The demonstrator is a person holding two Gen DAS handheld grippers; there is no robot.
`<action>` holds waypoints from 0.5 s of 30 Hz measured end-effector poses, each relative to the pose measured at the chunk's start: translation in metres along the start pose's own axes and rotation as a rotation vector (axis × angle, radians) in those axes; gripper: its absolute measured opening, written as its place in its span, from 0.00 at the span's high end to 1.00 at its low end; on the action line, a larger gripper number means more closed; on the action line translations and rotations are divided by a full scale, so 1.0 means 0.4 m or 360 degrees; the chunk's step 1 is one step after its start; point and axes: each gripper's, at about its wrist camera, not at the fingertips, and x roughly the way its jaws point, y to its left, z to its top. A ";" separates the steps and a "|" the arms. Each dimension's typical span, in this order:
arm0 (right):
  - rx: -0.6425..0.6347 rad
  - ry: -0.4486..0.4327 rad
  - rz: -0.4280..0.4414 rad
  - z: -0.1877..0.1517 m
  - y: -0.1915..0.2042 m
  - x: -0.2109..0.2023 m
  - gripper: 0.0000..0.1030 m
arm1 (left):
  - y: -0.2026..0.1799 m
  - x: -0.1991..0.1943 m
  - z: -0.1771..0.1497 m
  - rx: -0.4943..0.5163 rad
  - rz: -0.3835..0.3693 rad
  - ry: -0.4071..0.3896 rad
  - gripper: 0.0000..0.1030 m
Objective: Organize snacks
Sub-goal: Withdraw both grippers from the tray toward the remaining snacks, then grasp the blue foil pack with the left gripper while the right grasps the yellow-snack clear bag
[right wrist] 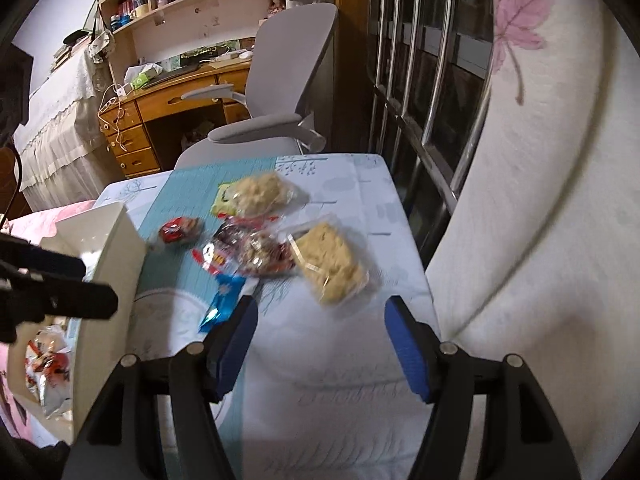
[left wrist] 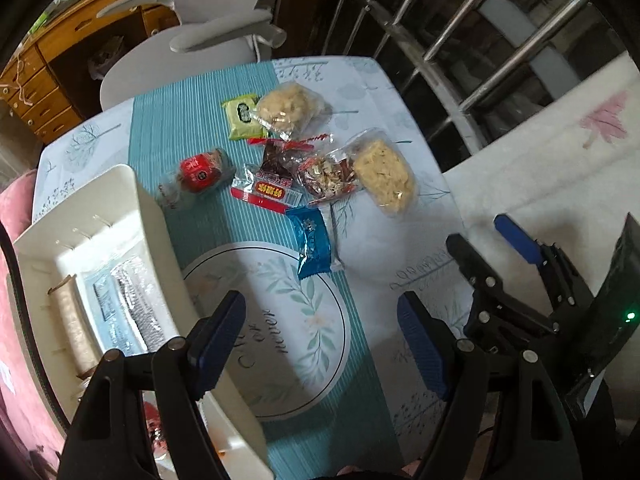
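1. Nearest the lens in the left wrist view: left gripper [left wrist: 320, 336], jaws spread wide, holding nothing. It hangs over the round printed motif on the desk [left wrist: 400, 92], beside the white bin [left wrist: 156, 216].
2. Right gripper [right wrist: 320, 336] likewise released and empty, low over the pale cloth at the desk's right side.
3. White bin sits at the left edge of the desk; at least 1 wrapped packet already lies inside. The loose snacks are clustered mid-desk, ahead of both grippers.
4. Blue packet [left wrist: 314, 242] is the closest loose snack. It lies just ahead of the left gripper and slightly right of its centre line; from the right gripper it lies ahead-left, touching the left finger's outline in that view [right wrist: 224, 300].
5. Long axis of the blue packet runs roughly along the left gripper's forward direction, near end toward the motif. Judgement: the left gripper closes across its short width without turning.
6. Yellow noodle-like block [right wrist: 332, 264] lies straight ahead of the right gripper, long axis slanting away-left.
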 end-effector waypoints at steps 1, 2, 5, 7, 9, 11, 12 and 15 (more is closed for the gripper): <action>0.0001 -0.0003 0.0010 0.007 -0.008 0.015 0.36 | -0.005 0.018 0.009 -0.0019 0.0006 0.0018 0.25; 0.0000 -0.0006 0.0020 0.011 -0.012 0.025 0.36 | -0.008 0.032 0.016 -0.0028 0.0009 0.0032 0.25; -0.0050 -0.0044 0.0043 0.026 -0.022 0.065 0.36 | -0.017 0.080 0.036 -0.0052 0.0042 0.0064 0.25; -0.0098 -0.0071 0.0041 0.030 -0.022 0.088 0.36 | -0.015 0.106 0.047 -0.0074 0.0066 0.0071 0.25; -0.0146 -0.0084 0.0037 0.032 -0.022 0.123 0.36 | -0.009 0.140 0.062 -0.0111 0.0076 0.0080 0.25; -0.0171 -0.0075 0.0036 0.033 -0.024 0.152 0.36 | -0.003 0.173 0.075 -0.0138 0.0087 0.0097 0.25; -0.0182 -0.0064 0.0043 0.033 -0.025 0.174 0.36 | 0.001 0.191 0.081 -0.0152 0.0097 0.0111 0.25; -0.0234 -0.0035 0.0050 0.030 -0.024 0.222 0.36 | 0.011 0.234 0.097 -0.0212 0.0120 0.0143 0.26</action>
